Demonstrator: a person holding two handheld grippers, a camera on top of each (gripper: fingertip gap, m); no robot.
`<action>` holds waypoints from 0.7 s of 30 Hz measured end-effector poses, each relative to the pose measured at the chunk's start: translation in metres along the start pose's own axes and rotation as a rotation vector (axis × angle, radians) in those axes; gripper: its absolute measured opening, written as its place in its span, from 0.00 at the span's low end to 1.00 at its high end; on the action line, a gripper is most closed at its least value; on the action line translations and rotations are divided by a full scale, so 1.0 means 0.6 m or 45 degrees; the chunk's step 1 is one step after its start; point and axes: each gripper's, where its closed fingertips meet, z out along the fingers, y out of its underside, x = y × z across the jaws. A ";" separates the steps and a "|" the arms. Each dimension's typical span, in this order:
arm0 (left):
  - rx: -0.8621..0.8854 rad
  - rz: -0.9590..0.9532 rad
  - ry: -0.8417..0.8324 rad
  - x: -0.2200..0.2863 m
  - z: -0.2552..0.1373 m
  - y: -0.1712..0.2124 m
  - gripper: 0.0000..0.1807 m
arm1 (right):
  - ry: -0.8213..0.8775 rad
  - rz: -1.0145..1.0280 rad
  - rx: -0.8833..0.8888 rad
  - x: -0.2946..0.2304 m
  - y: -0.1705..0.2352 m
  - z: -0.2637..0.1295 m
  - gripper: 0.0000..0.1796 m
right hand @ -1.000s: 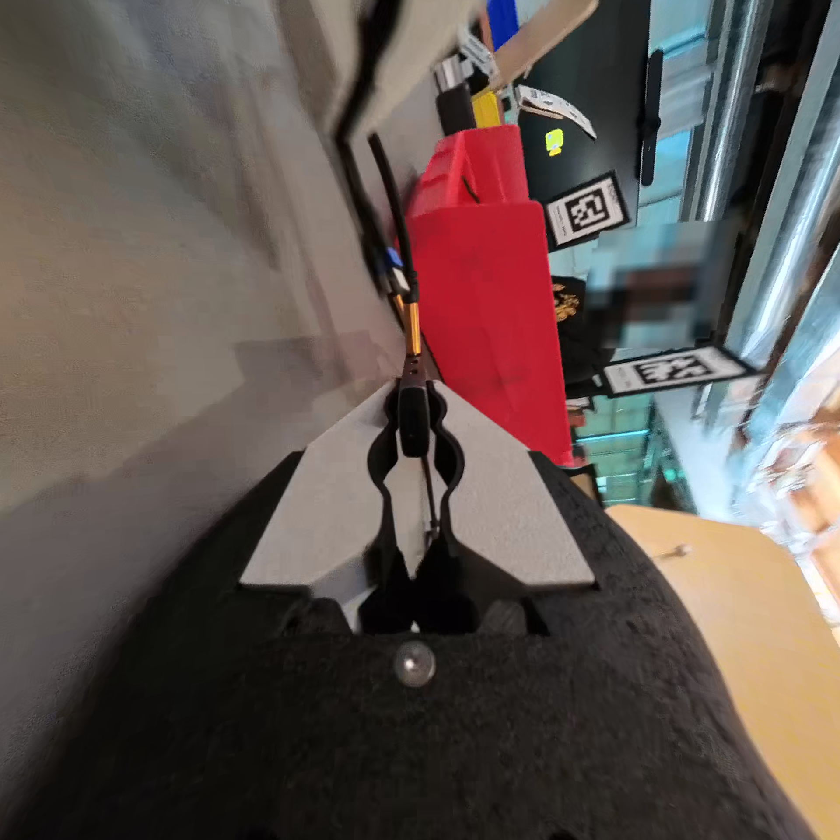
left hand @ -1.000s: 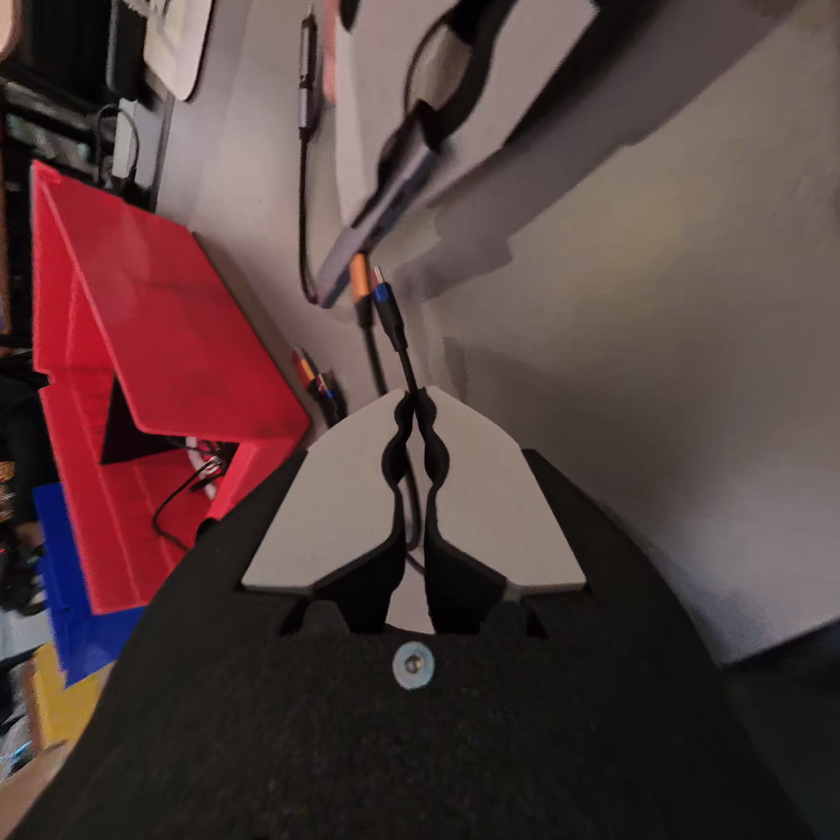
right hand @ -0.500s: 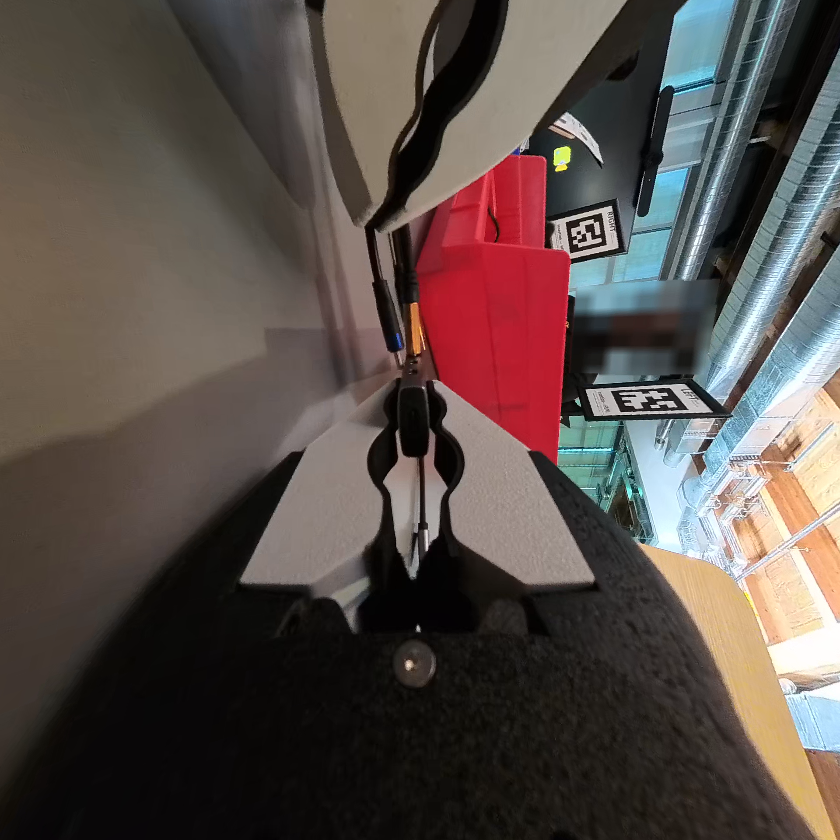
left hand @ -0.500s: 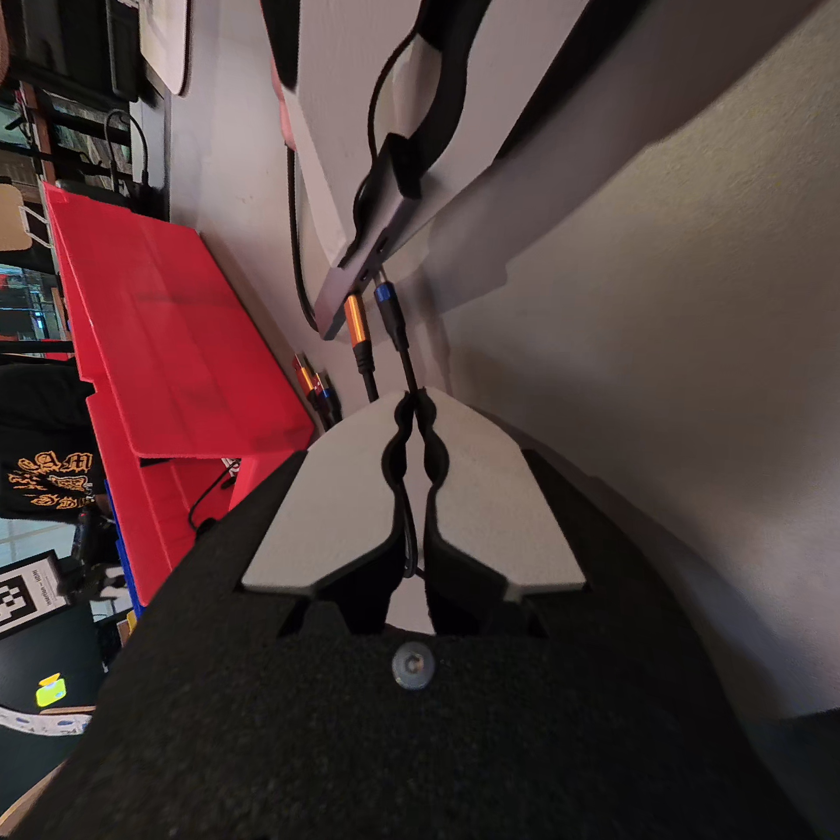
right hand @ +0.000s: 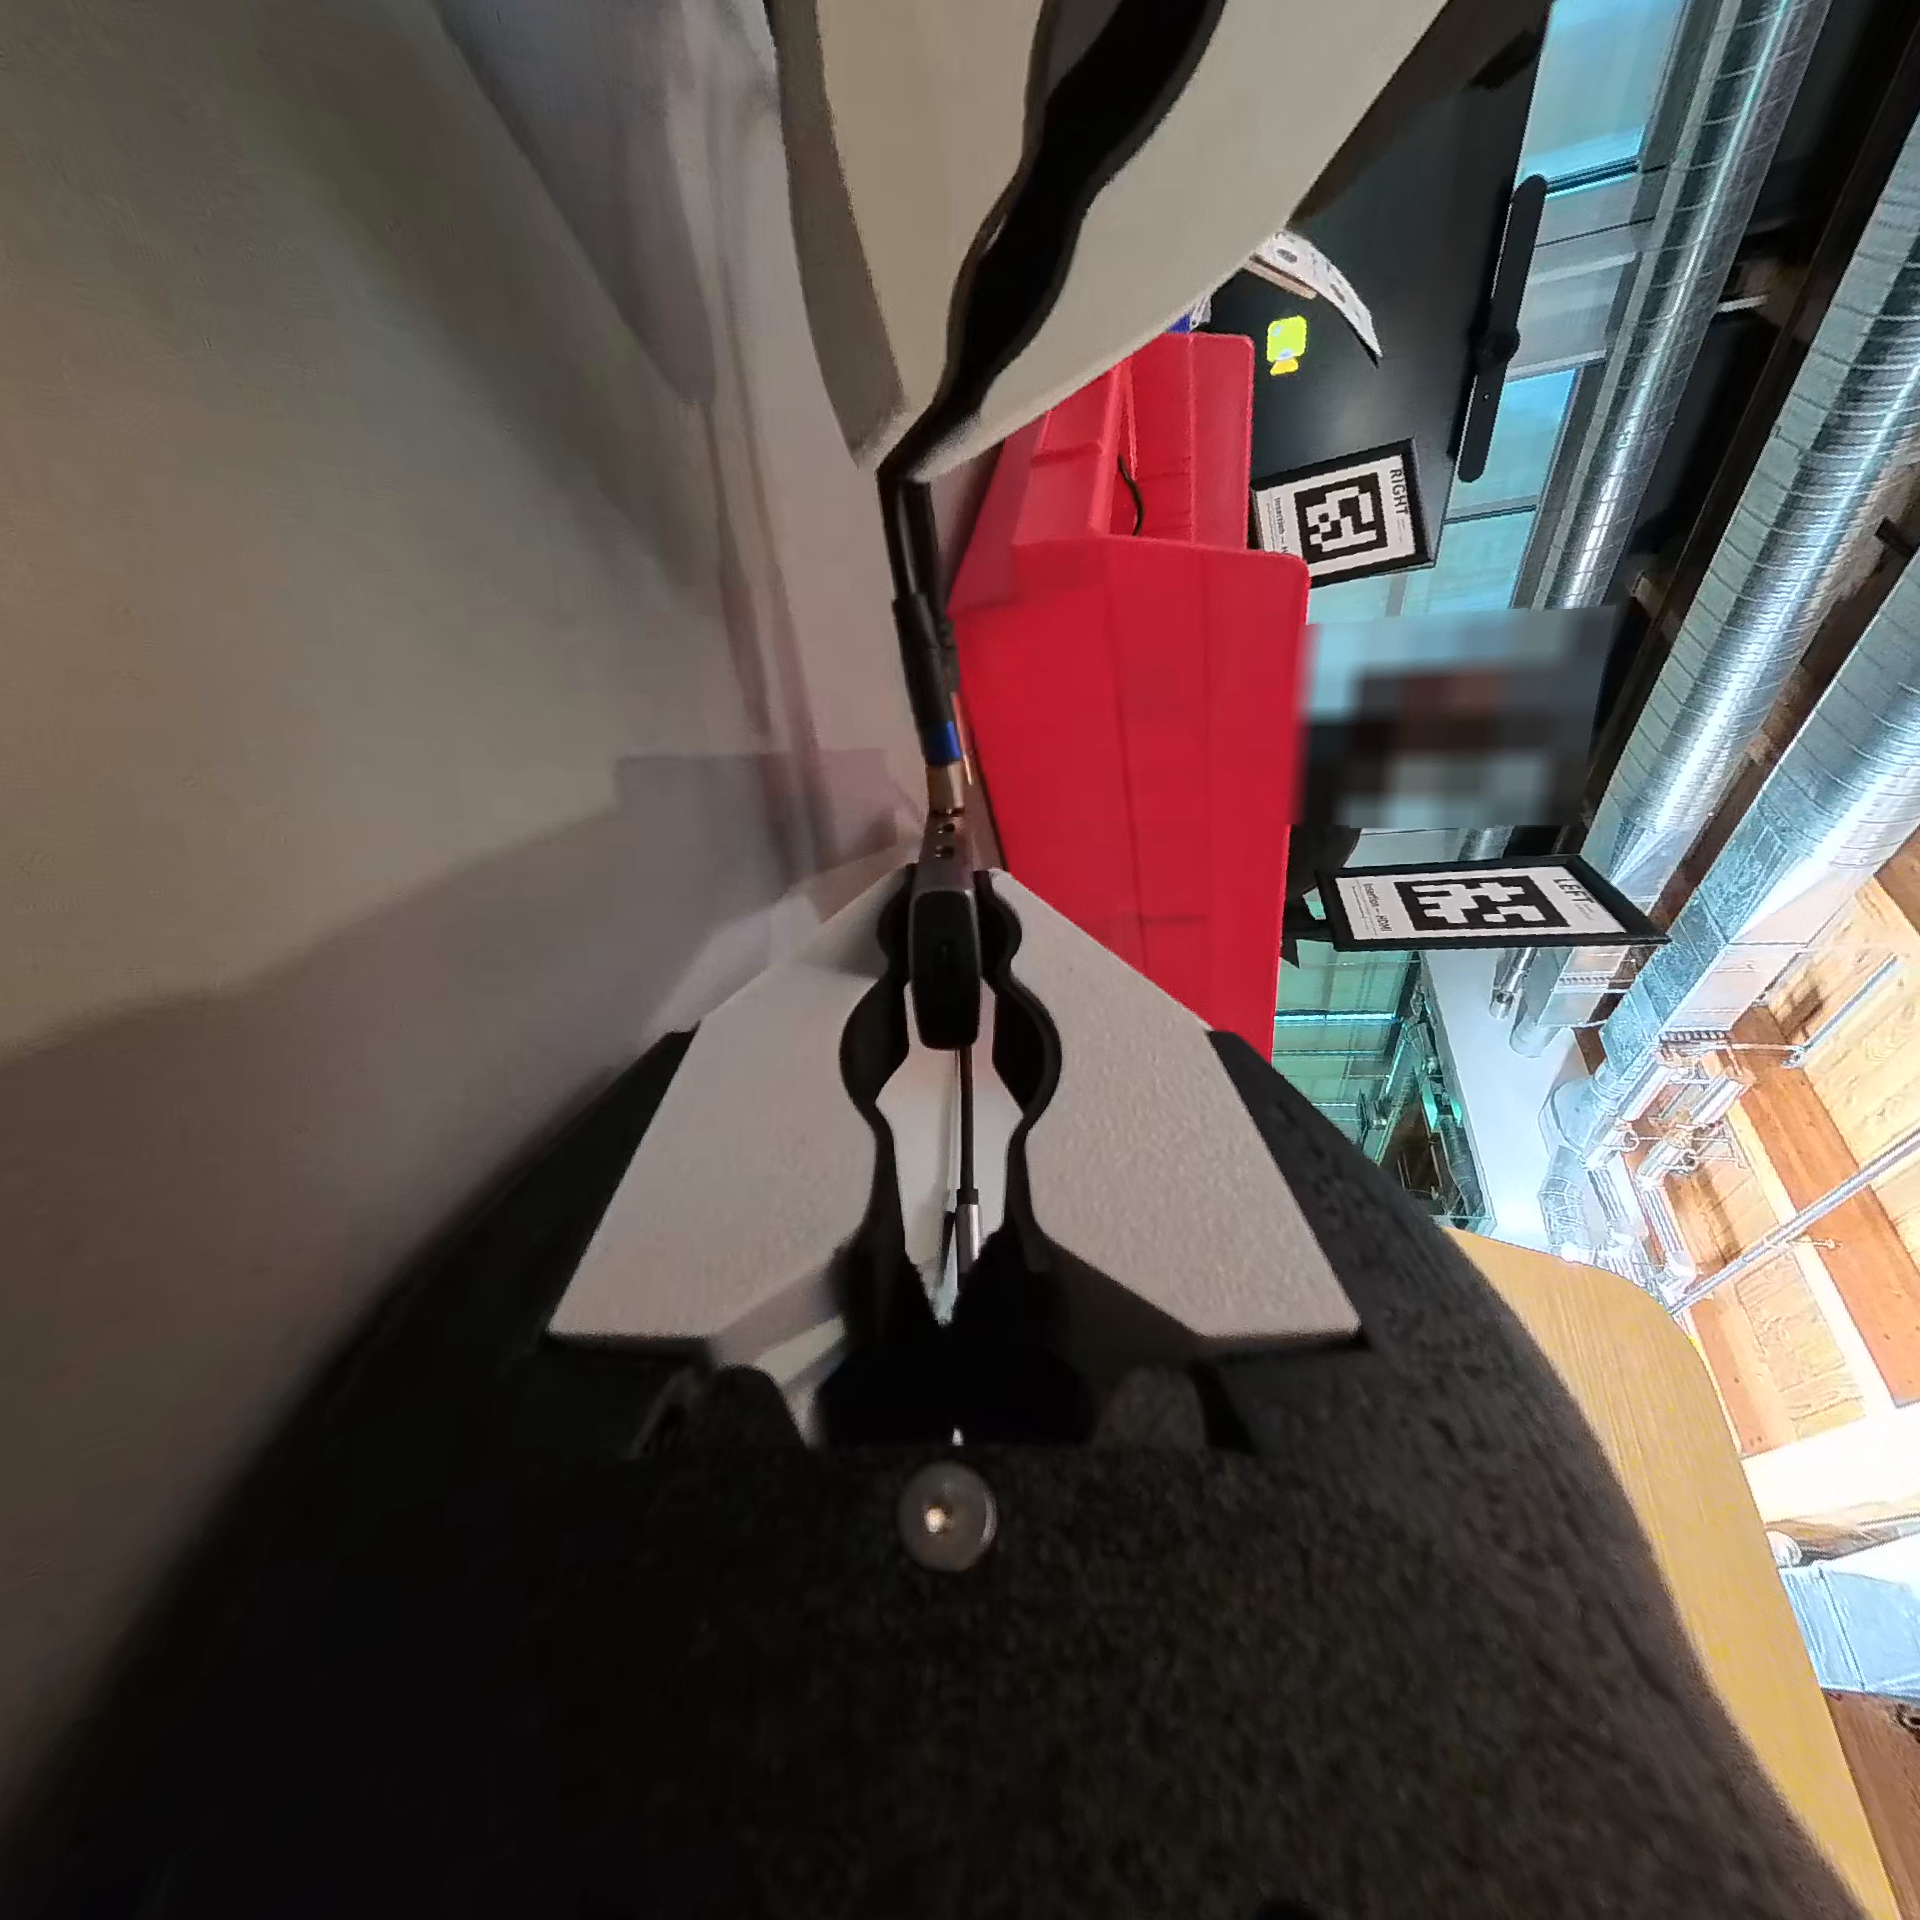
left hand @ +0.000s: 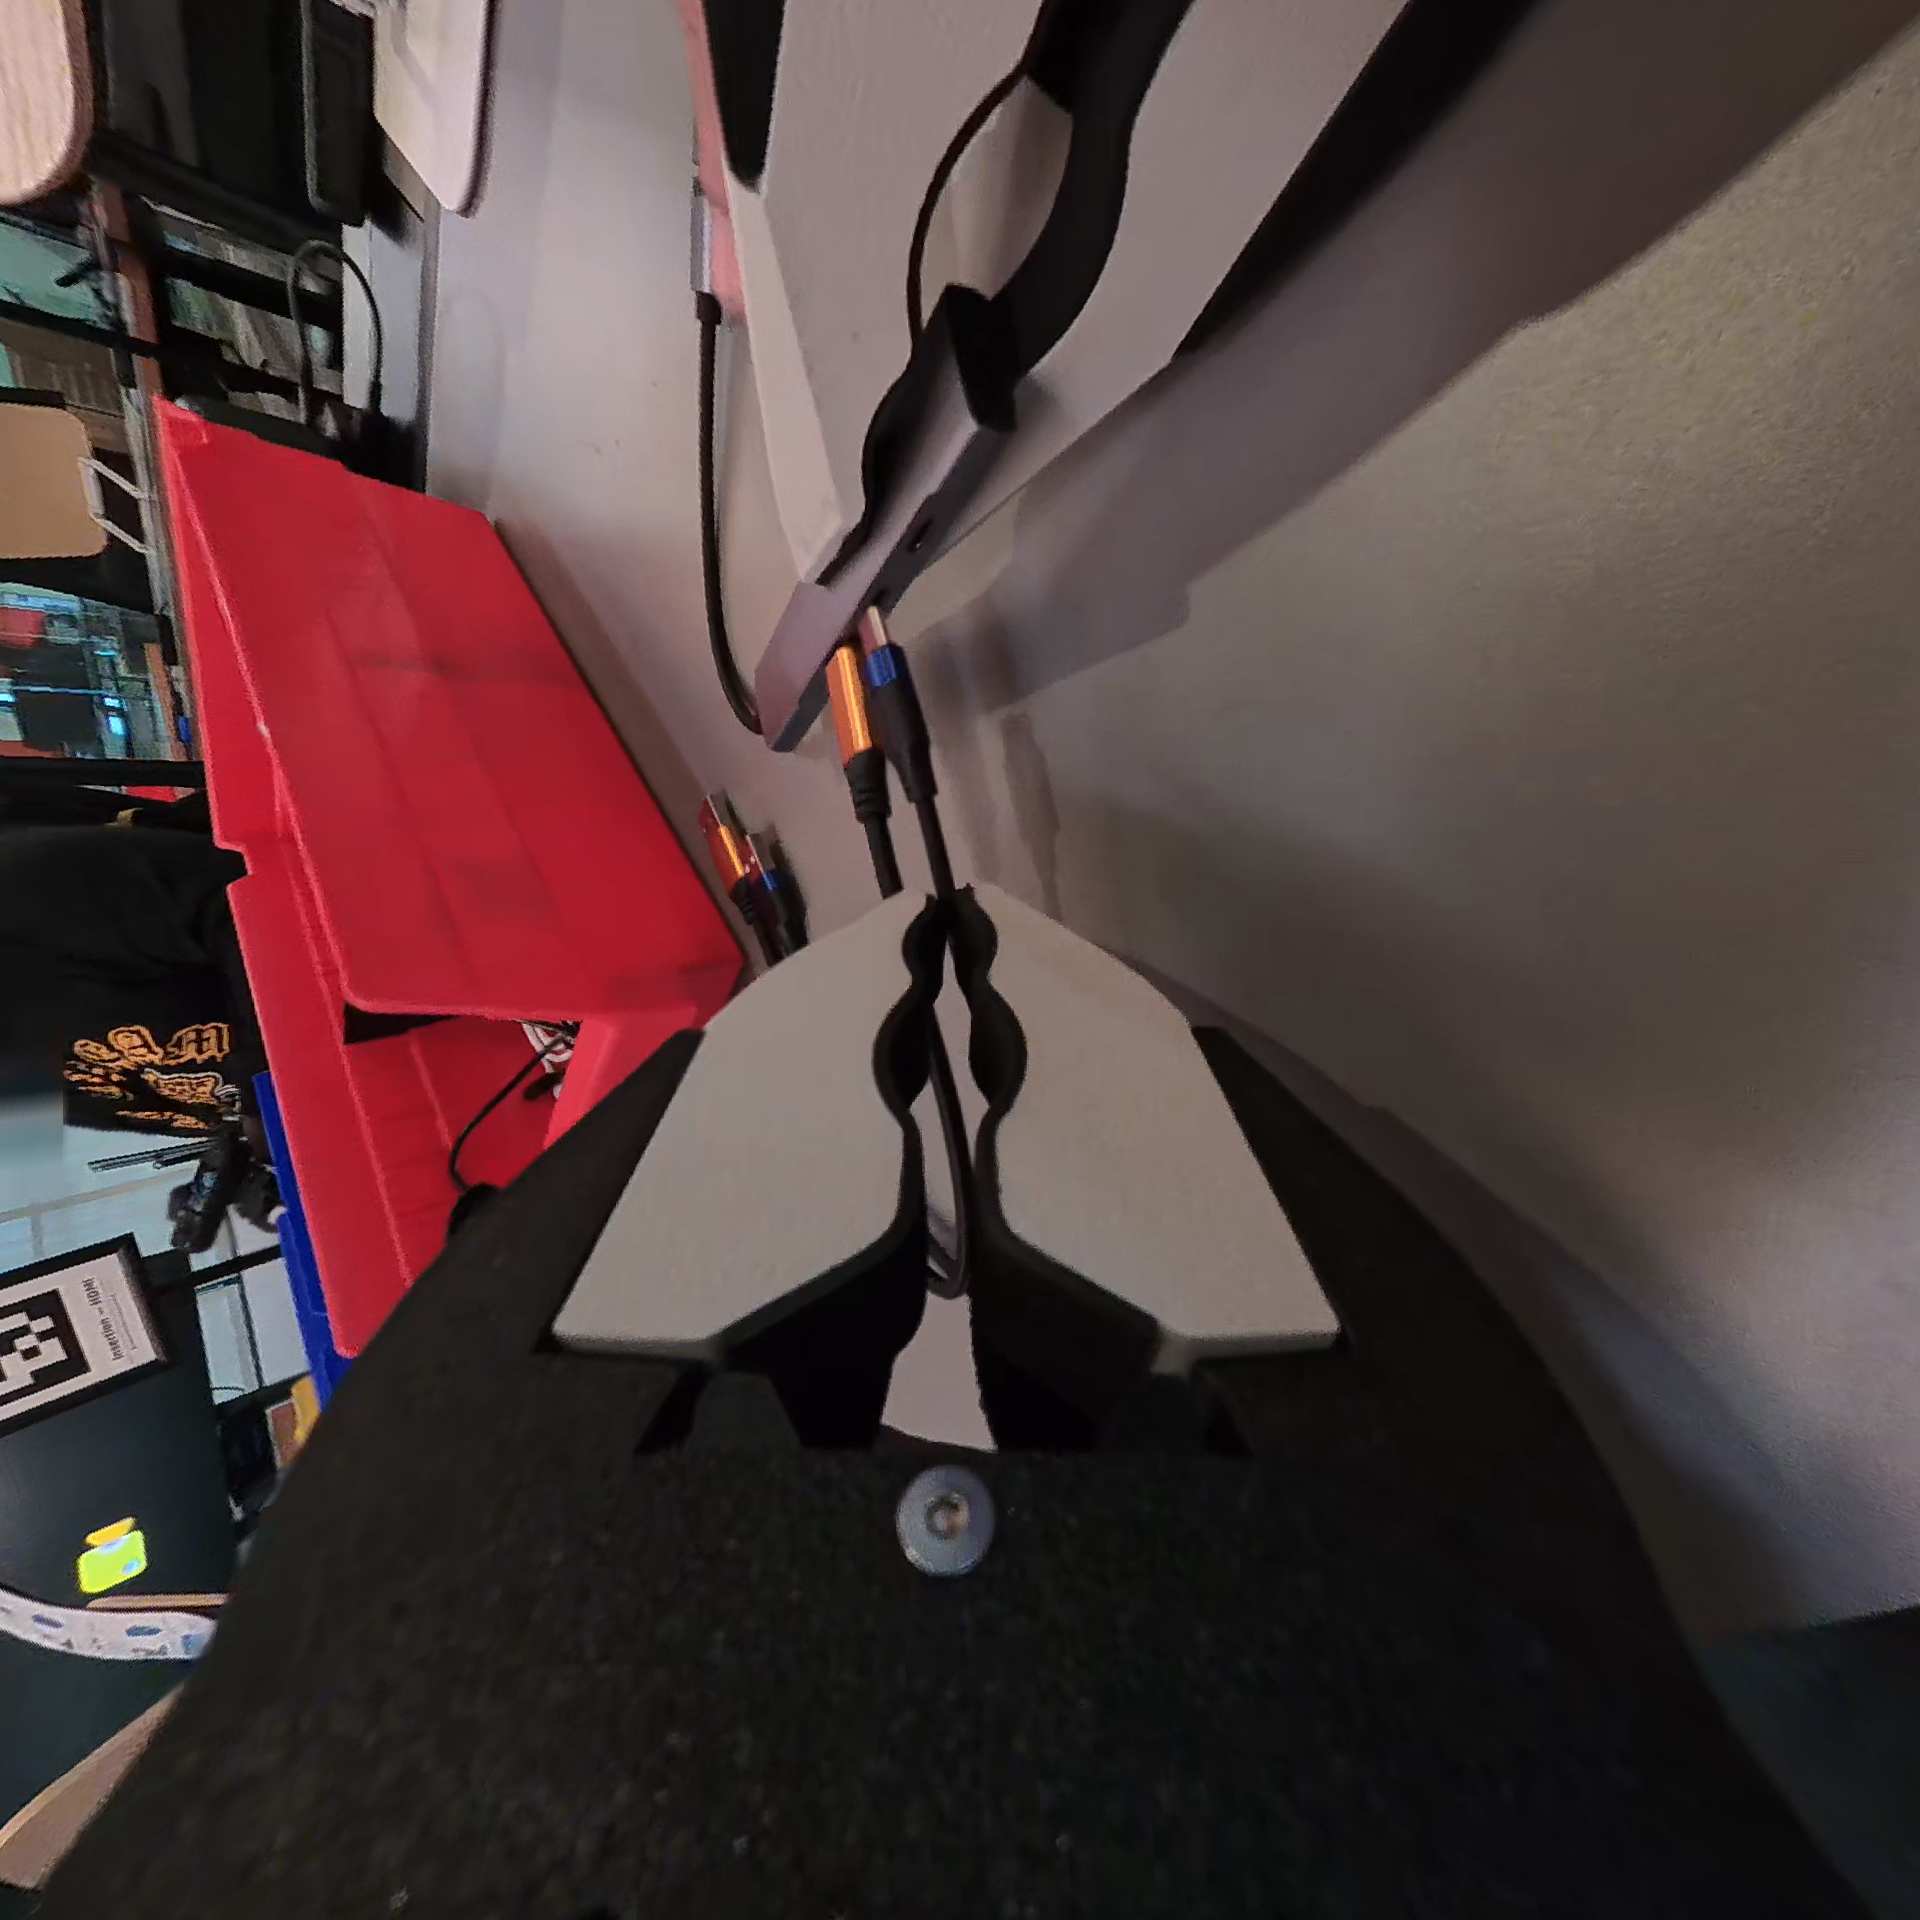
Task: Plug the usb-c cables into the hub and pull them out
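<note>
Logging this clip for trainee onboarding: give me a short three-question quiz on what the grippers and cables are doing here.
1. True or false: the left gripper is shut on the blue-collared cable's cord.
2. The right gripper holds: A) a red bin, B) the hub, C) a spare plug?
3. Fill in: the plug seated in the hub beside the blue one has an ____ collar.
Key: 1 true; 2 B; 3 orange.

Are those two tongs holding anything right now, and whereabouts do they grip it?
Yes. The left tongs pinch the blue-ended cable on its thin cord, behind the plug. The right tongs clamp the grey hub near its cord end.
</note>
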 end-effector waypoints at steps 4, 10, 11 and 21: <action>0.006 0.002 0.007 0.003 0.001 -0.005 0.01 | 0.000 -0.013 -0.006 -0.001 0.000 0.000 0.05; -0.008 0.005 0.005 0.003 0.004 -0.003 0.01 | -0.002 -0.020 -0.009 -0.002 -0.001 0.001 0.05; -0.014 0.004 0.005 0.002 0.004 -0.002 0.01 | -0.003 -0.022 -0.009 -0.002 -0.001 0.001 0.05; 0.021 -0.102 0.026 -0.003 0.004 -0.010 0.01 | -0.007 -0.050 -0.043 -0.003 -0.001 0.002 0.05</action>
